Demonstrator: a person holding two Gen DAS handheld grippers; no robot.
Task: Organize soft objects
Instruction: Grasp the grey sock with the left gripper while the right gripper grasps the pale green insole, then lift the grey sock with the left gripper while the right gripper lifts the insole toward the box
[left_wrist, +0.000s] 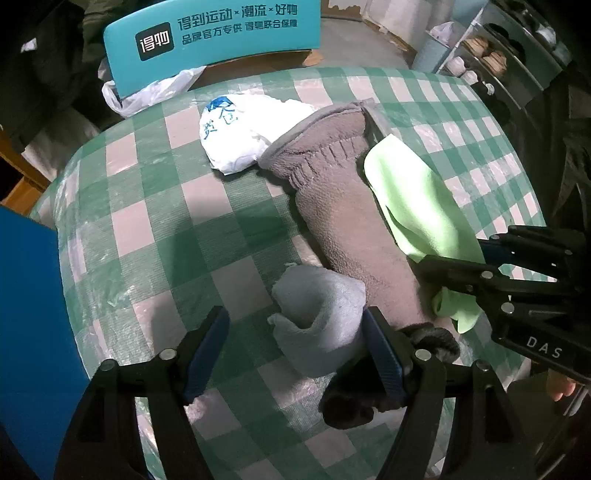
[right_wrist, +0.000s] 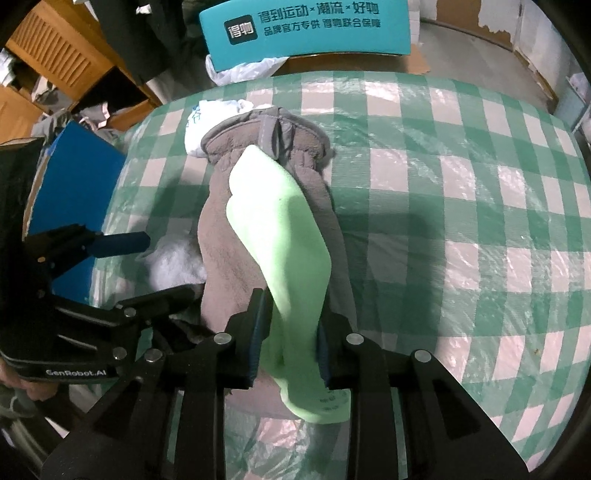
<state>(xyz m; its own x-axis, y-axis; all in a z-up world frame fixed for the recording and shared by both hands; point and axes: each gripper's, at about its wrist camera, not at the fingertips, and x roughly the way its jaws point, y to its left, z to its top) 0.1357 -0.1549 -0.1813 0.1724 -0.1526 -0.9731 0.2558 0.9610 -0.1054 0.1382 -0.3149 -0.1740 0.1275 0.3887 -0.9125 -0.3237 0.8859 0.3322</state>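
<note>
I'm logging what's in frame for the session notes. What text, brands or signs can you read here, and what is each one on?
"得物": logo square on the teal sign behind the table.
"得到运动×潮流×好物": large line on that sign.
Smaller line beneath it: roughly "品牌官方专供 得物联合保障", partly blurred.
"DAS": right gripper body, left wrist view.
"GenRobot.AI": left gripper body, right wrist view.
Blue characters on the white plastic bag: creased, unreadable.
Grey print on the green sock toe: too small.

1 glove (left_wrist: 347, 206), 2 socks (left_wrist: 413, 199), 1 bag (left_wrist: 247, 129).
</note>
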